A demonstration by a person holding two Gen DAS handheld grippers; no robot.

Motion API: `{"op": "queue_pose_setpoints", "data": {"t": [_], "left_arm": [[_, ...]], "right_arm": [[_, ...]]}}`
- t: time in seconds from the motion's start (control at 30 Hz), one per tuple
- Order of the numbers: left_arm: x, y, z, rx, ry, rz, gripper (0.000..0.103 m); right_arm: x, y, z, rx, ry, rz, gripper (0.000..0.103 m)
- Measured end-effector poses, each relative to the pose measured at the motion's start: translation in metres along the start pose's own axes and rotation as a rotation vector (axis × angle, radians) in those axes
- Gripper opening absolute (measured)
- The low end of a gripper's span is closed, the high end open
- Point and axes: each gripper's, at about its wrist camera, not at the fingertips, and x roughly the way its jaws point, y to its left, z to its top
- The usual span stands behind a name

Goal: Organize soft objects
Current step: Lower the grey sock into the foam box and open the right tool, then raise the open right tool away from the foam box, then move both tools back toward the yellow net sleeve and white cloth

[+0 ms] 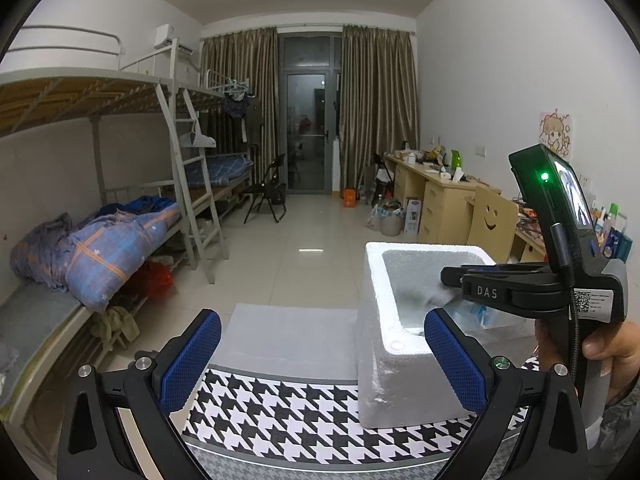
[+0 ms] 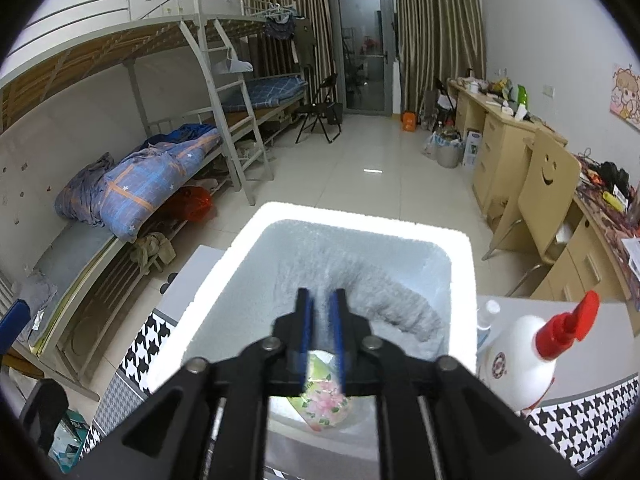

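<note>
A white foam box [image 2: 224, 292] stands on the houndstooth tablecloth [image 1: 288, 412]. Inside it lies a grey fluffy soft item [image 2: 388, 284], with a floral-printed packet [image 2: 324, 400] at the near end. My right gripper [image 2: 322, 296] points down into the box over the grey item. Its blue pads [image 2: 306, 320] stand a narrow gap apart and nothing is pinched between them. The left wrist view shows this right gripper [image 1: 446, 278] reaching over the box [image 1: 384, 380] rim from the right. My left gripper [image 1: 324, 356] hangs wide open just left of the box, holding nothing.
A white bottle with a red pump [image 2: 524, 356] and a small clear bottle [image 2: 488, 312] stand right of the box. A grey mat [image 1: 288, 332] lies left of it. Bunk beds [image 2: 140, 184] line the left wall. Desks and a smiley chair [image 2: 548, 176] line the right.
</note>
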Motion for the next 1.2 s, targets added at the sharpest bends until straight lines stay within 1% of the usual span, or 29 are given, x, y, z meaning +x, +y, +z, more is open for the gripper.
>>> {"op": "queue_pose_setpoints", "data": {"t": [0.07,0.1,0.17,0.23,0.4,0.6,0.73,1.03,1.2], "left_arm": [[0.0,0.0,0.0,-0.003,0.001,-0.001,0.102],[0.0,0.0,0.0,-0.004,0.002,0.0,0.102],[0.001,-0.001,0.0,-0.003,0.005,0.005,0.102],[0.001,-0.002,0.0,0.002,0.006,0.002,0.102],[-0.006,-0.006,0.003,0.005,-0.005,-0.007,0.102],[-0.017,-0.009,0.006,0.009,-0.018,-0.004,0.102],[-0.027,-0.01,0.007,0.007,-0.03,-0.005,0.102],[-0.048,-0.014,0.009,0.009,-0.054,-0.017,0.102],[-0.064,-0.02,0.009,0.021,-0.074,-0.036,0.102]], "right_arm": [[-0.001,-0.002,0.001,0.004,-0.001,-0.012,0.04],[-0.003,-0.002,0.0,0.005,-0.006,-0.01,0.044],[-0.008,-0.003,0.0,0.01,-0.015,-0.01,0.057],[-0.013,-0.003,-0.001,0.008,-0.018,-0.009,0.063],[-0.03,-0.001,-0.002,-0.007,-0.038,-0.004,0.068],[-0.057,0.002,-0.002,-0.005,-0.09,0.005,0.079],[-0.072,0.001,-0.005,0.018,-0.121,-0.013,0.085],[-0.105,0.0,-0.019,0.012,-0.155,-0.051,0.093],[-0.125,-0.002,-0.027,0.014,-0.175,-0.052,0.093]]}}
